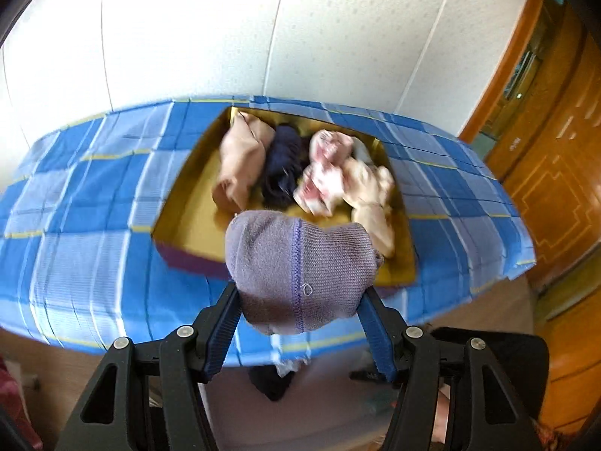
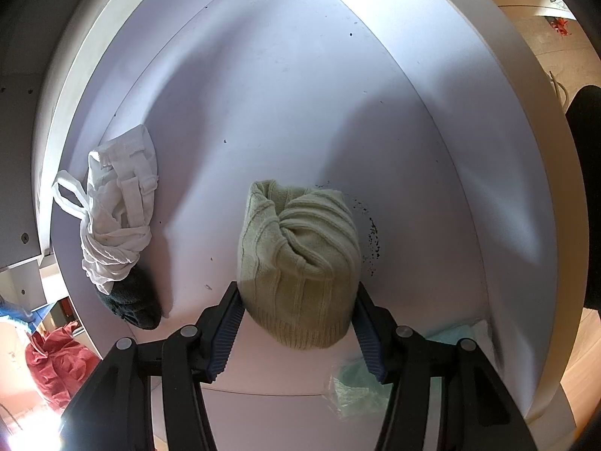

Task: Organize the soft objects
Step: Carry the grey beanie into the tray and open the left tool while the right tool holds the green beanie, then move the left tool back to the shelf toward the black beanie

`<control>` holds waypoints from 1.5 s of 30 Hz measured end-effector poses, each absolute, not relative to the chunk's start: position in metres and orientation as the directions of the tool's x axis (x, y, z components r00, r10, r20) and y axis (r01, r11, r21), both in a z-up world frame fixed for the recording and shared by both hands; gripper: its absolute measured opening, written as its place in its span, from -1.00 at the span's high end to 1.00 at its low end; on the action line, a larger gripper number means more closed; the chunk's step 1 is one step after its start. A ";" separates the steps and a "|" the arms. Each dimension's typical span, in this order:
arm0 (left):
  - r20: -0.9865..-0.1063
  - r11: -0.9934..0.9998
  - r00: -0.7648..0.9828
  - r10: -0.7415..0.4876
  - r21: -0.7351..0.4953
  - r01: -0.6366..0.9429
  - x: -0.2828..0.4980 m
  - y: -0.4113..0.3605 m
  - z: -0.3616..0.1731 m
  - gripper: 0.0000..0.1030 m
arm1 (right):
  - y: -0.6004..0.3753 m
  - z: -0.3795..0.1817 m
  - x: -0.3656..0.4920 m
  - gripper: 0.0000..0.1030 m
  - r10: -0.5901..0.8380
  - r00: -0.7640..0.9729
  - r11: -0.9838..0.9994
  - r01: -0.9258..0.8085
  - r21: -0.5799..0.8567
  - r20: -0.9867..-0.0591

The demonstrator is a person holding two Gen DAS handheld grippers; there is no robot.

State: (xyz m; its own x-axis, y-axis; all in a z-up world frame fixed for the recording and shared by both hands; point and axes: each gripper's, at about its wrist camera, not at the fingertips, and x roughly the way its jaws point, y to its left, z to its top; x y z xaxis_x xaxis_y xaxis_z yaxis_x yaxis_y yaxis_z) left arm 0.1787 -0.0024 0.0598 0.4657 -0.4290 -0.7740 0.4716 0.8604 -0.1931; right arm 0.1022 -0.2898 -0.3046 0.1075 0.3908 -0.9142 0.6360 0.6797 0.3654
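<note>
My left gripper [image 1: 300,300] is shut on a rolled lilac knit sock bundle [image 1: 300,270] and holds it above the near edge of a yellow-lined box [image 1: 188,206]. The box sits on a blue checked cloth [image 1: 94,195] and holds a beige bundle [image 1: 244,158], a navy bundle [image 1: 283,165], a pink patterned bundle [image 1: 326,165] and a cream bundle [image 1: 370,195]. My right gripper [image 2: 298,300] is shut on a rolled pale green knit bundle [image 2: 298,255] that rests on the white floor of a drawer [image 2: 281,94].
In the drawer, a white bundle with loops [image 2: 116,203] and a dark grey bundle [image 2: 131,300] lie at the left wall. A mint cloth [image 2: 360,379] lies under my right finger. A wooden door [image 1: 556,173] stands right of the table. A red cloth [image 2: 56,364] lies on the floor.
</note>
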 end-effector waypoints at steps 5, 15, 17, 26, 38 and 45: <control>-0.818 0.899 0.452 -0.355 -0.167 0.404 0.225 -0.011 0.051 -0.22 | -0.289 -0.305 0.102 -0.11 0.391 0.106 0.680 0.636 0.365 -0.914; -0.891 0.940 0.383 -0.245 -0.121 0.320 0.282 -0.018 0.012 -0.22 | -0.289 -0.308 0.096 -0.11 0.401 0.109 0.668 0.645 0.372 -0.909; -0.901 0.946 0.375 -0.216 -0.098 0.310 0.289 -0.018 0.007 -0.22 | -0.289 -0.308 0.096 -0.11 0.404 0.109 0.666 0.645 0.374 -0.908; -0.907 0.966 0.402 -0.128 -0.022 0.258 0.305 -0.017 -0.003 -0.25 | -0.288 -0.310 0.095 -0.11 0.404 0.109 0.666 0.646 0.374 -0.908; -0.857 0.964 0.493 -0.146 -0.011 0.267 0.289 -0.008 0.018 -0.36 | -0.289 -0.310 0.095 -0.11 0.405 0.109 0.665 0.646 0.374 -0.908; -0.807 0.951 0.544 -0.229 -0.065 0.303 0.269 0.003 0.028 -0.36 | -0.289 -0.309 0.095 -0.11 0.405 0.109 0.665 0.646 0.375 -0.908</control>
